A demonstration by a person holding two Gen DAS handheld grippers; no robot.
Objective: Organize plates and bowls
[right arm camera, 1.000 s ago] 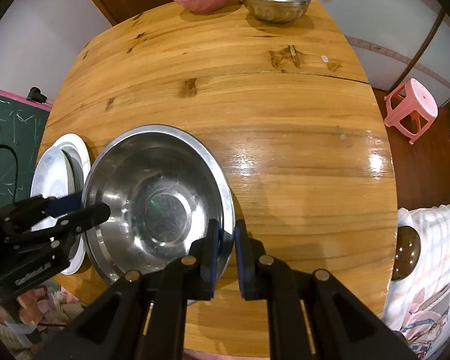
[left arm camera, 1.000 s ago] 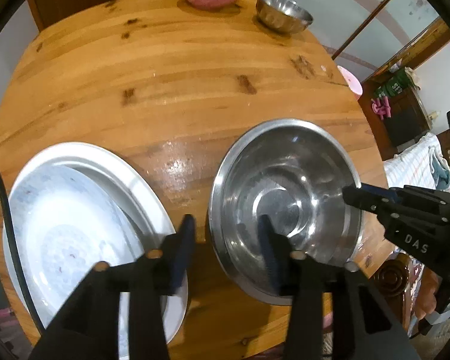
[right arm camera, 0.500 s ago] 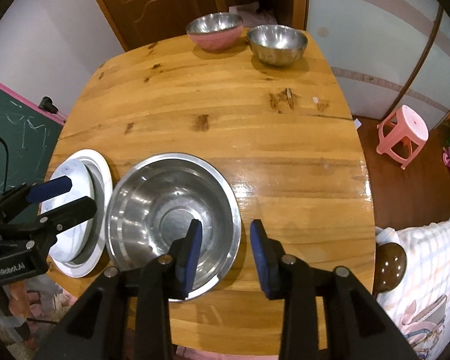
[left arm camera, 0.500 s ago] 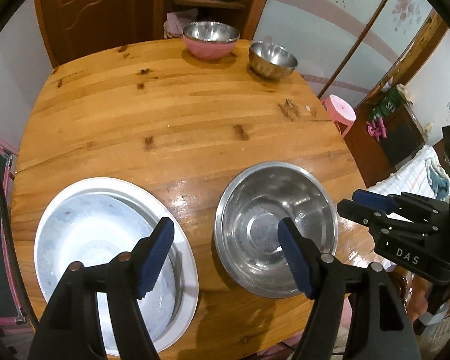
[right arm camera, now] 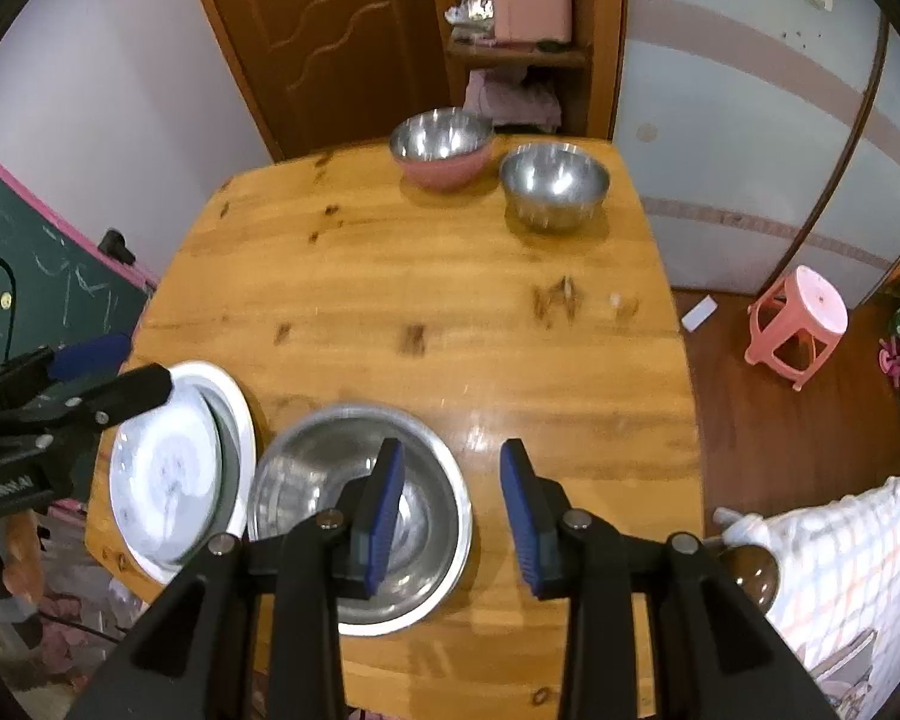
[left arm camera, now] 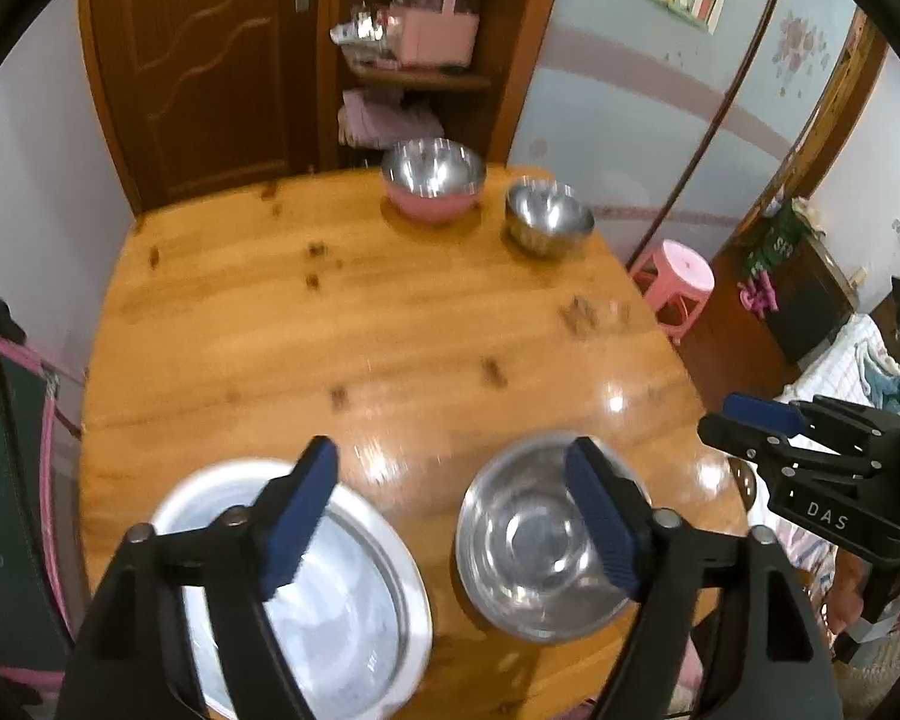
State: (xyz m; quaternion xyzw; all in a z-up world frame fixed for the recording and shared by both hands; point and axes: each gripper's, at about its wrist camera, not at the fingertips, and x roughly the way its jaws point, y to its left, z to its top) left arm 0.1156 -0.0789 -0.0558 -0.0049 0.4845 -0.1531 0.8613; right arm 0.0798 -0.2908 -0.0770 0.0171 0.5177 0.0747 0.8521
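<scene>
A large steel bowl (left arm camera: pixel 534 546) (right arm camera: pixel 330 480) sits on the wooden table (left arm camera: pixel 390 324) near its front edge. Left of it lie stacked white plates (left arm camera: pixel 342 594) (right arm camera: pixel 168 474). At the far edge stand a pink bowl with a steel inside (left arm camera: pixel 432 186) (right arm camera: pixel 441 153) and a small steel bowl (left arm camera: pixel 546 219) (right arm camera: pixel 555 183). My left gripper (left arm camera: pixel 450 516) is open and empty, raised above the plates and the large bowl. My right gripper (right arm camera: pixel 450 510) is open and empty above the large bowl's right rim.
A pink stool (right arm camera: pixel 801 324) stands on the floor right of the table. A wooden door (right arm camera: pixel 330 30) and a shelf with pink items (right arm camera: pixel 522 18) are behind the table. A chalkboard (right arm camera: pixel 42 288) is at the left. A checked cloth (right arm camera: pixel 858 552) lies at the right.
My right gripper let go of the large bowl's rim and opened. Both grippers opened wider and rose up and back from the table. The bowl stays on the table.
</scene>
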